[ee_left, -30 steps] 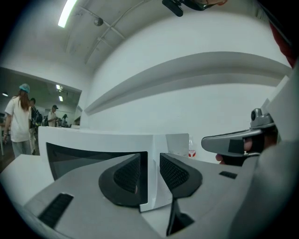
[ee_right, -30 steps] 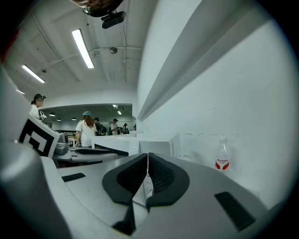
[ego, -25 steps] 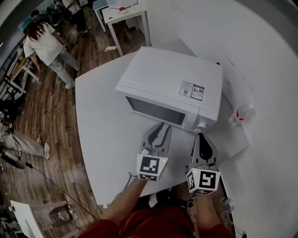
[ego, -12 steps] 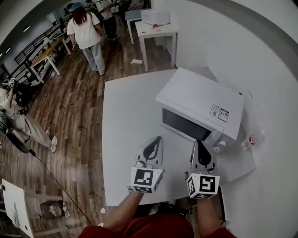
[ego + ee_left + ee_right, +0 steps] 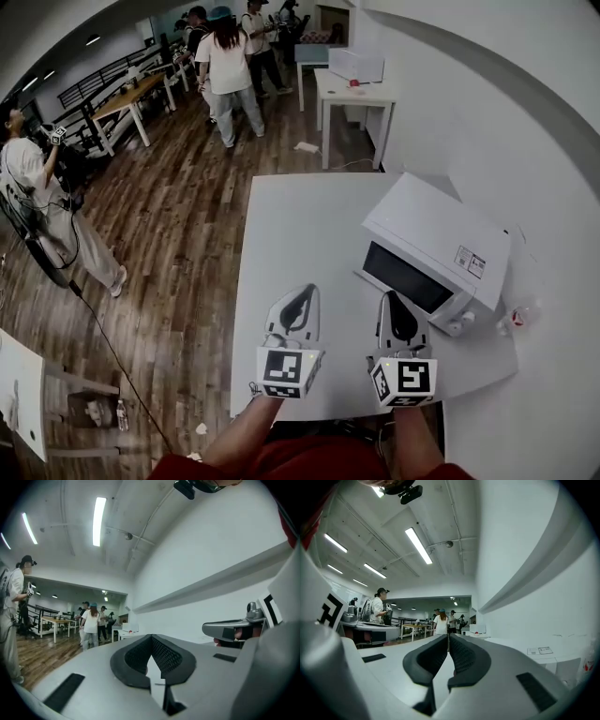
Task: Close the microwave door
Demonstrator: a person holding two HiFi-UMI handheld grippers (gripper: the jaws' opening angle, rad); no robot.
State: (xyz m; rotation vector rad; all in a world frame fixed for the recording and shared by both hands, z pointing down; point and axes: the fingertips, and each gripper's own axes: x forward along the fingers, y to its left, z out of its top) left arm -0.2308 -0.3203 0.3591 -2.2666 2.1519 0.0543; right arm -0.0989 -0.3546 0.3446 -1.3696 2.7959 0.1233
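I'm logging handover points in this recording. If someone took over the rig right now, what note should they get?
Left gripper: shut, nothing between its jaws, held over the near part of the white table.
Right gripper: shut, empty, beside the left one, short of the microwave and not touching it.
Things: the microwave sits toward the table's right side. Its door lies flush with the front.
Done: the door looks closed in the head view.
Left: nothing obvious. At most, check that the door has latched.
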